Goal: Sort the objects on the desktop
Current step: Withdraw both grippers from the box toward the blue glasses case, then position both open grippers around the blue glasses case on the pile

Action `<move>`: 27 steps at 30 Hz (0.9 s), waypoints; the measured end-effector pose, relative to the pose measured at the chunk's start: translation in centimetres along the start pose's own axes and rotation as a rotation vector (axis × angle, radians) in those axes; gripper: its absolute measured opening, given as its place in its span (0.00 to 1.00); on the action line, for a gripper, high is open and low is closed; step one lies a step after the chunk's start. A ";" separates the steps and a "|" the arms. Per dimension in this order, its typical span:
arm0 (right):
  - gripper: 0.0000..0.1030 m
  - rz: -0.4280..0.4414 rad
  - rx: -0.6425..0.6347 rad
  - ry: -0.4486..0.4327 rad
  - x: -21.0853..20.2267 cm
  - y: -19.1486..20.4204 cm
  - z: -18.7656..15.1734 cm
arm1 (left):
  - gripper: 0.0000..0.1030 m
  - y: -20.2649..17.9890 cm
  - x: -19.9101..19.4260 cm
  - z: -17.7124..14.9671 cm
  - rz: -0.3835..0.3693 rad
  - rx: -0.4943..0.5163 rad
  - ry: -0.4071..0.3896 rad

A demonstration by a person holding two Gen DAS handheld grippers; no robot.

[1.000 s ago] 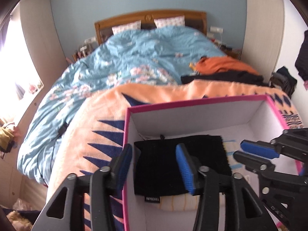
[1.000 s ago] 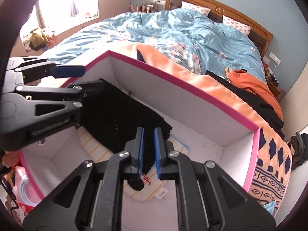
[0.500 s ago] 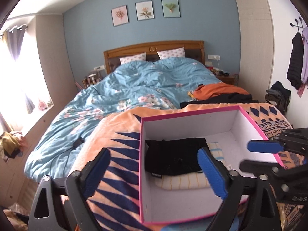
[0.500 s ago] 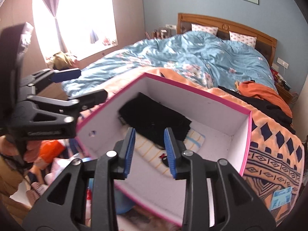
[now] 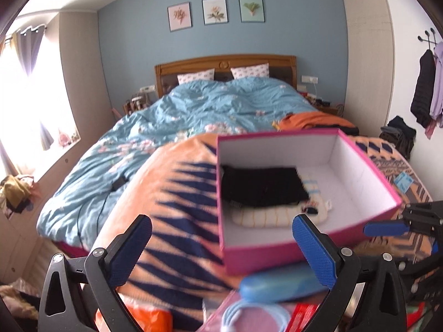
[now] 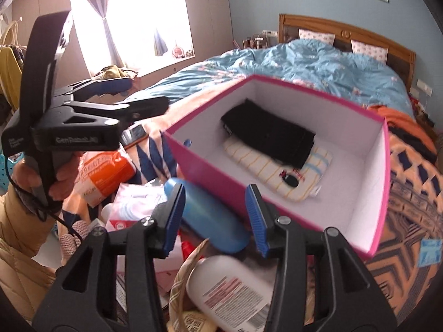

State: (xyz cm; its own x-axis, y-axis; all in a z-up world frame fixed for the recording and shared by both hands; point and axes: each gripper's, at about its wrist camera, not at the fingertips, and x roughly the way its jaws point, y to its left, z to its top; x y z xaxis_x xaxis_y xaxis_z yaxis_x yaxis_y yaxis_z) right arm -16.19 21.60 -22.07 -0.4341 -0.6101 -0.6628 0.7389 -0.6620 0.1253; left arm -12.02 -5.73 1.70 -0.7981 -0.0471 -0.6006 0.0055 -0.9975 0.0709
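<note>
**Both claws empty, the blue case nearest the right one**

Left wrist view: the left claw (image 5: 221,249) stands as wide as it goes, nothing between its pads; its jaws have just been opening. Ahead and to the right sits the pink box (image 5: 277,251) on the orange blanket (image 5: 171,193), with a black folded cloth (image 5: 263,185) lying on a striped towel (image 5: 265,217) inside. The blue case (image 5: 277,285) lies just below the box's near wall, its long axis running left to right, between the pads but lower. The claw points downward over the clutter.

Right wrist view: the right claw (image 6: 214,221) is partly open and empty, its jaws having just been opening. The blue case (image 6: 205,215) lies directly ahead between the pads, its long axis slanting from upper left to lower right, against the pink box (image 6: 221,185). A white bottle (image 6: 229,290) lies nearer, below. The right claw looks better placed. The left claw (image 6: 144,96) hangs well off to the left, in a hand (image 6: 41,177).
</note>
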 end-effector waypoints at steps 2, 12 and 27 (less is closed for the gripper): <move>0.46 0.008 0.017 0.020 0.5 -0.1 -0.6 | 1.00 0.8 0.3 -0.9 0.002 -0.007 0.032; 0.46 0.016 0.091 0.101 2.4 -0.5 -2.8 | 1.00 2.1 3.1 -4.7 -0.082 -0.050 0.193; 0.46 -0.003 0.172 0.128 2.4 -1.8 -3.5 | 1.00 -0.2 5.9 -5.4 -0.143 -0.021 0.283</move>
State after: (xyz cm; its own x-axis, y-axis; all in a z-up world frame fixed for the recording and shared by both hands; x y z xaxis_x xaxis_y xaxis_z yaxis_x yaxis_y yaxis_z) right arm -16.80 22.87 -26.46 -0.3595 -0.5549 -0.7502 0.6338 -0.7353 0.2402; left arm -13.49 -6.12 -6.15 -0.5926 0.0836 -0.8012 -0.0802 -0.9958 -0.0446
